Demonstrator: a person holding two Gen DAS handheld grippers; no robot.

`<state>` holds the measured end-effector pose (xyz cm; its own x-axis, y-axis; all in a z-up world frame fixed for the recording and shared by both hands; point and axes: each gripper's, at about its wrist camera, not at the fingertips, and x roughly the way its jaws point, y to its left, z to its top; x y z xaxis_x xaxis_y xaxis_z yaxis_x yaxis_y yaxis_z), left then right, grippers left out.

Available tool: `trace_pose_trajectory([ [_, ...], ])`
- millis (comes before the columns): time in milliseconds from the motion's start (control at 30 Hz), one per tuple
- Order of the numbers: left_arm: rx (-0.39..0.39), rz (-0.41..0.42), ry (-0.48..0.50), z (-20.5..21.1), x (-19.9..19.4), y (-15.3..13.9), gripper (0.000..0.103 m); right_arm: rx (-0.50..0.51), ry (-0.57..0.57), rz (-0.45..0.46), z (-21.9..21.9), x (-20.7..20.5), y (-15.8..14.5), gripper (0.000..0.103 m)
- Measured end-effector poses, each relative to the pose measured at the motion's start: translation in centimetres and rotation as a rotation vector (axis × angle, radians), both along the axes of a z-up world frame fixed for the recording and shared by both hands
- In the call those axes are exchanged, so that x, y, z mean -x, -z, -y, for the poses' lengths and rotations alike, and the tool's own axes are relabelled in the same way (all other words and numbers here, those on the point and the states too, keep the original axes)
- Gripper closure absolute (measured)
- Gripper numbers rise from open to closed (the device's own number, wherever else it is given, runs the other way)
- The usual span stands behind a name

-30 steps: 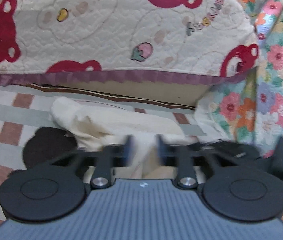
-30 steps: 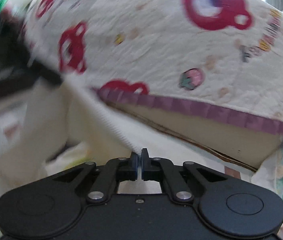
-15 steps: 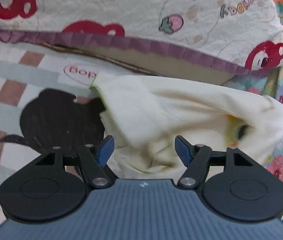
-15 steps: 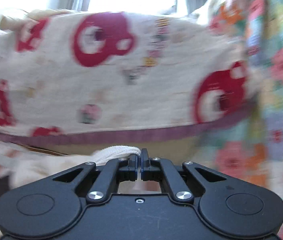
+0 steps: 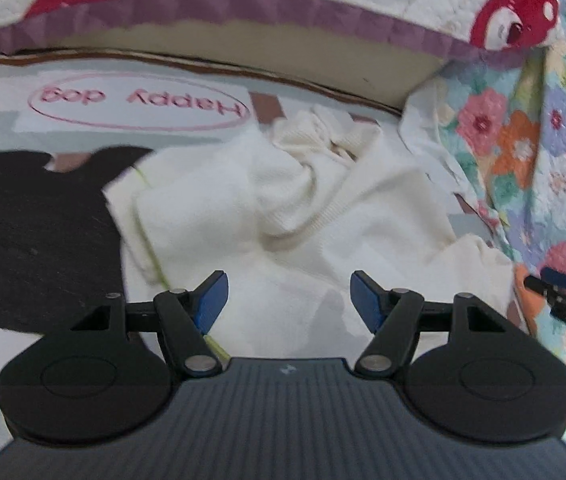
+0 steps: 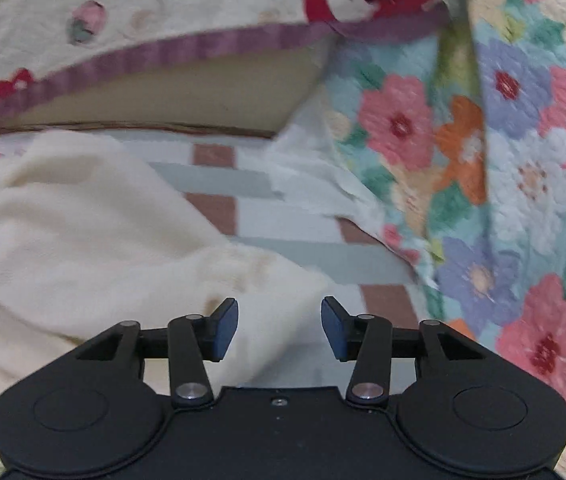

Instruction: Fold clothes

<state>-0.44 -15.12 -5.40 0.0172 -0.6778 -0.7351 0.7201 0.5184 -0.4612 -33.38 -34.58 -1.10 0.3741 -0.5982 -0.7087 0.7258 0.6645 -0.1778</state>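
Both tools gape empty: left tool [image 5: 287, 298] hangs over the rumpled cream garment [image 5: 315, 208] on the checked bed cover [image 6: 283, 220]; right tool [image 6: 280, 326] sits at its right edge.

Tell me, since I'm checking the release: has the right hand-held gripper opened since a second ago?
Yes. The right hand-held gripper, then shut on the cream garment, now stands open.

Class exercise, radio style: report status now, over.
Left gripper open. Right gripper open. Cream garment crumpled on mat, unfolded. Black garment lying beside it.
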Motion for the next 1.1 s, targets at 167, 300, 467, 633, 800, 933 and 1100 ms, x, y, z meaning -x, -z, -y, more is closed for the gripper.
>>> trace_pose_trajectory([
  [167,-0.01,-0.072,0.053,-0.8,1.8,1.0,0.03,0.144,-0.112,0.157,-2.2,1.5,-2.5,0.052],
  [300,-0.042,-0.12,0.057,-1.6,3.2,1.5,0.028,-0.048,-0.189,0.24,-1.7,1.6,-1.9,0.051],
  [467,-0.082,-0.079,0.091,-0.2,4.5,2.2,0.027,-0.032,-0.473,0.238,-5.8,-2.2,0.4,0.052],
  [633,-0.072,0.051,0.042,1.6,3.9,0.8,0.096,0.069,-0.658,0.111,-9.2,-7.3,3.1,0.052],
  [800,0.044,0.179,0.057,2.3,4.1,-3.7,0.096,0.218,-0.783,0.022,-11.7,-9.6,3.3,0.051],
  [933,0.117,0.272,0.119,2.4,5.1,-7.1,0.096,0.247,-0.794,-0.009,-11.2,-11.0,3.6,0.048],
  [1100,0.21,0.294,0.14,1.7,5.4,-9.8,0.094,0.314,-0.723,-0.035,-6.6,-12.9,3.1,0.099],
])
